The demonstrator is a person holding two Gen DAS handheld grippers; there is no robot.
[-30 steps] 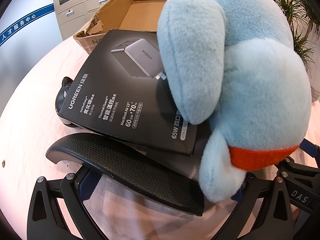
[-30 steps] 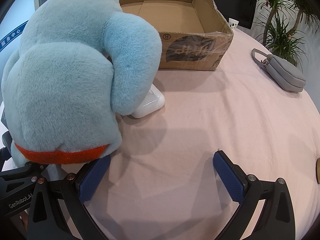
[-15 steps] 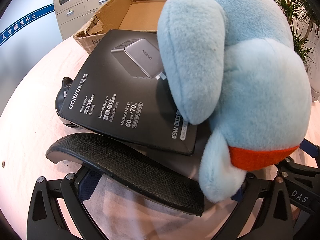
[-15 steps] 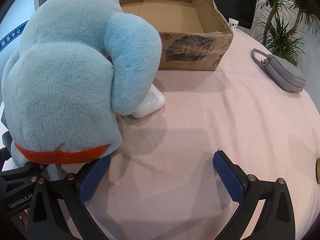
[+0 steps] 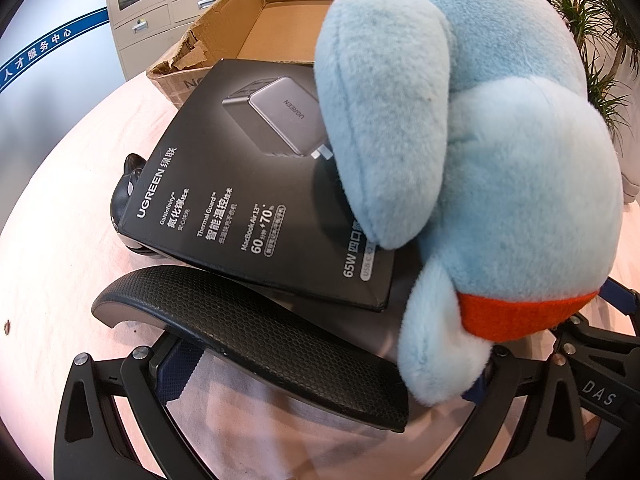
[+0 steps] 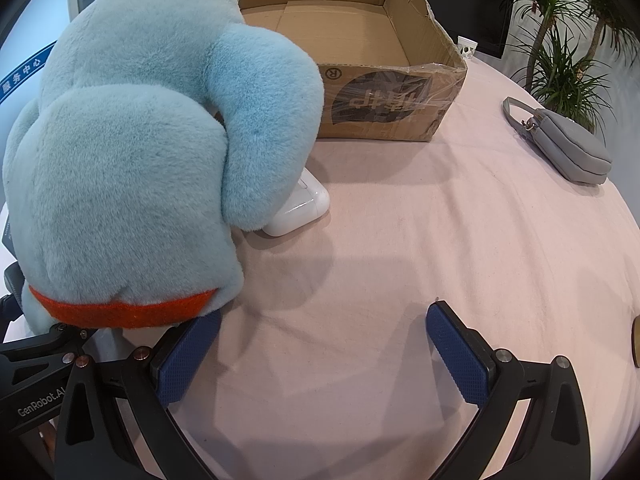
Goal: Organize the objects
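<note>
Barely begun, by the look of it: carton [image 6: 360,24] open and bare inside as far as visible, everything else outside it on the pink table [image 6: 400,240].

Just in front of the carton: blue plush [image 6: 152,152] with an orange band, slumped over a white case [image 6: 304,204] on one side and over a black charger box [image 5: 248,184] on the other. Charger box tilted, propped on a dark rounded item, possibly a mouse [image 5: 124,192], and on a curved black mesh pad [image 5: 248,336]. Well to the right of the carton: grey pouch [image 6: 568,148], near the plants.

Right gripper [image 6: 320,348] spread wide, nothing between its blue pads [image 6: 456,356], low over bare cloth nearer than the plush; left pad beside the plush's orange band, contact not clear.

Left gripper [image 5: 320,380]: fingers wide apart, mesh pad and plush lying across the gap; gripped or merely straddled, hard to tell from this view.

Left to do: plush, charger box, case, pad, mouse and pouch, all presumably bound for the carton.
</note>
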